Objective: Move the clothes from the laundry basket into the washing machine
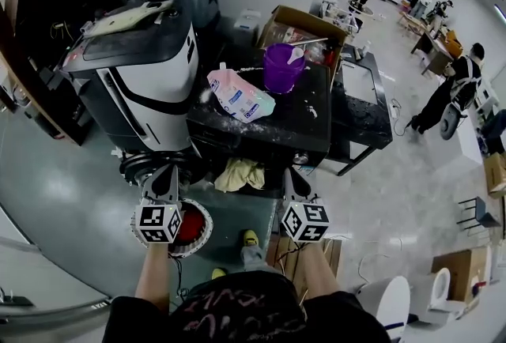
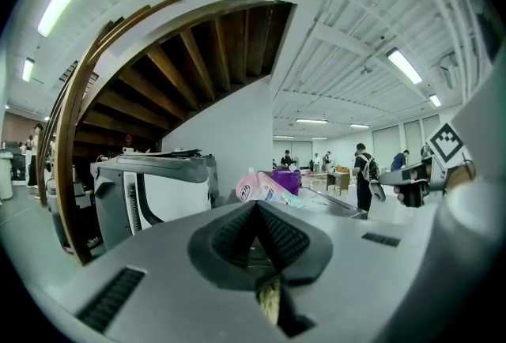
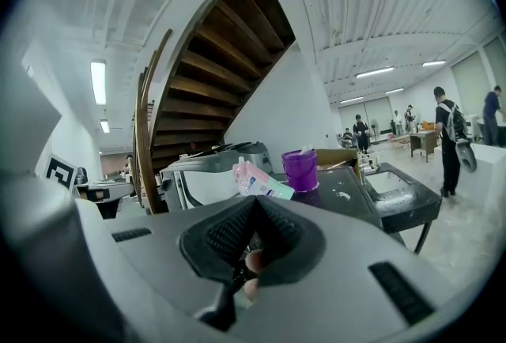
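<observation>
1. No brand name can be read. The pink pouch point(image 1: 239, 95) lying on the table point(image 1: 292, 124) has a blue and white label, but its print is too small to make out.
2. Each claw carries a cube with black and white square markers. The pink lettering on the person's dark shirt is not legible.
3. The left claw point(image 1: 168, 173) is fully closed. In its own view the ribbed black pads meet, with a scrap of the yellow cloth point(image 1: 239, 174) pinched just below them.
4. The right claw point(image 1: 291, 175) is also fully closed. A pale fold of the same cloth shows where its pads meet.
5. The cloth is soft and crumpled. It hangs bunched between the two claws, in front of the table's near edge and above the floor.
6. The laundry basket point(image 1: 207, 215) is round with a white rim and has red fabric inside. It sits on the floor just beneath the left claw's cube.
7. The washing machine point(image 1: 150, 73) stands to the left of the table. It is a boxy white body with a dark band and a grey lid on top.
8. The table is black and flat, with white flecks scattered over its top.
9. A purple plastic bucket point(image 1: 281, 69) stands on the table behind the pouch, and an open cardboard box point(image 1: 304, 25) sits beyond it.
10. A curved wooden staircase point(image 3: 213, 57) rises behind the machine.
</observation>
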The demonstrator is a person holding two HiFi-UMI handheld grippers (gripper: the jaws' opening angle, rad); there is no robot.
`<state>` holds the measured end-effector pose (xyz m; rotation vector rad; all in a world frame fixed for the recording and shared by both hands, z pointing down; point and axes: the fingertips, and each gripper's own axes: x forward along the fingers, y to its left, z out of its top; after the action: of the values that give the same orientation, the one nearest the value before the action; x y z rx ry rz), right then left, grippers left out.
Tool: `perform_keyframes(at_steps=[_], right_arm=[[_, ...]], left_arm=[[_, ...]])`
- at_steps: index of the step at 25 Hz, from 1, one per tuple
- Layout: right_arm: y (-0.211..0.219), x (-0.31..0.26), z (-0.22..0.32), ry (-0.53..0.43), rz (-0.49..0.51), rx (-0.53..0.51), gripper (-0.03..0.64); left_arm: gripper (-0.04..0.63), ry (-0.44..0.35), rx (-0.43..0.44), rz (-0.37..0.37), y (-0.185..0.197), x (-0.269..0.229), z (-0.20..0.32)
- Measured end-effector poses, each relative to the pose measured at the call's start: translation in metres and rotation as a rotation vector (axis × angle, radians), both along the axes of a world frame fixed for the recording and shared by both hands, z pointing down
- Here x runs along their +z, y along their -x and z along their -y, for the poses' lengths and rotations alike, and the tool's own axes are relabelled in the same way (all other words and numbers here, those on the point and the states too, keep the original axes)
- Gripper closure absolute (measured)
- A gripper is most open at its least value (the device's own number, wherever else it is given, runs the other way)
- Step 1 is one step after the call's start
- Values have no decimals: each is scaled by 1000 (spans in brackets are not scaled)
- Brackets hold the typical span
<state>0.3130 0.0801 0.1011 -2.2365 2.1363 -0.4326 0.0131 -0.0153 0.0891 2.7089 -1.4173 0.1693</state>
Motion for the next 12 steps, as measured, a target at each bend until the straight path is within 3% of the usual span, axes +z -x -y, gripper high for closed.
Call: perform_keyframes(at_steps=[12], right_arm=[[4,-22,-15,-34,-28,21,614]], left_arm=[[584,-38,13,-5,10,-18,-10]])
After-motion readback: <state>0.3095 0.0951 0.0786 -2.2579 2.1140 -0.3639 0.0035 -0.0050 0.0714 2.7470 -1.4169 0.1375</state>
